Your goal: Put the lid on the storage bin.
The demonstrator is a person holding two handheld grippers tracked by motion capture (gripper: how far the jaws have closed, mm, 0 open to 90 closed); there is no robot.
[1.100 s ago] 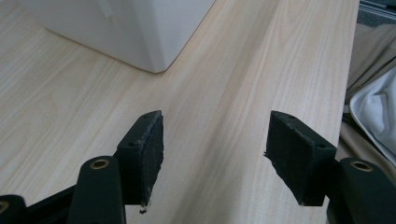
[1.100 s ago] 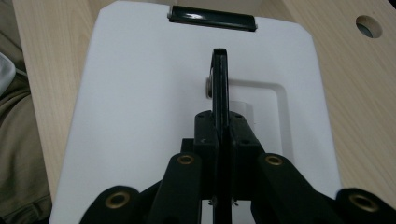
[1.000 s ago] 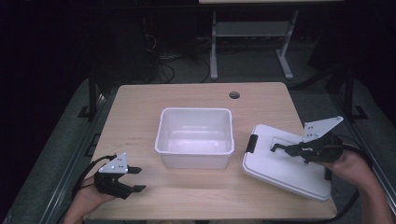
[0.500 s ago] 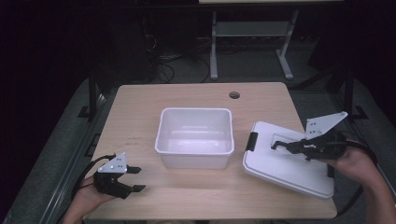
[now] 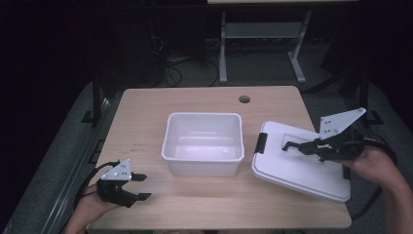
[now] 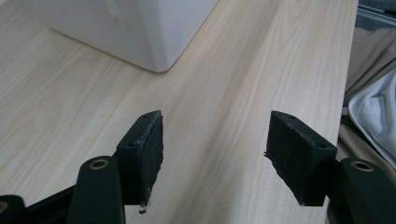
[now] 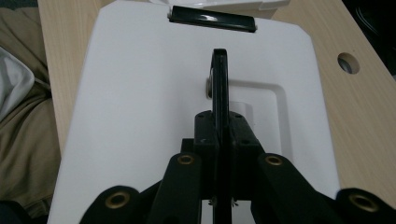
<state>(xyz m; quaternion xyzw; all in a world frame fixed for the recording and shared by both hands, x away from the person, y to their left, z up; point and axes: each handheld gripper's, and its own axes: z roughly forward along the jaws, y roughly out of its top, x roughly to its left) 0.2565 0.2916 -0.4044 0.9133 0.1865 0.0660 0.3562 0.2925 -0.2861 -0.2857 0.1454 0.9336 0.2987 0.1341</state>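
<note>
An empty white bin (image 5: 203, 117) stands at the table's middle; its corner (image 6: 140, 28) shows in the left gripper view. To its right a white lid (image 5: 292, 170) lies tilted, with a black latch (image 5: 262, 143) on the edge nearest the bin. My right gripper (image 5: 319, 146) is shut on the lid's thin black handle (image 7: 219, 74), which stands upright between its jaws (image 7: 219, 126). My left gripper (image 5: 142, 187) rests at the table's front left, open, with bare wood between its pads (image 6: 215, 144).
The wooden table (image 5: 146, 112) has a round cable hole (image 5: 244, 99) at the back. A metal stand (image 5: 260, 39) and cables sit on the dark floor behind. The person's clothing (image 6: 373, 107) lies past the table's front edge.
My right gripper has risen slightly with the handle in it, and the lid has come up a little with it. The left gripper has not moved.
</note>
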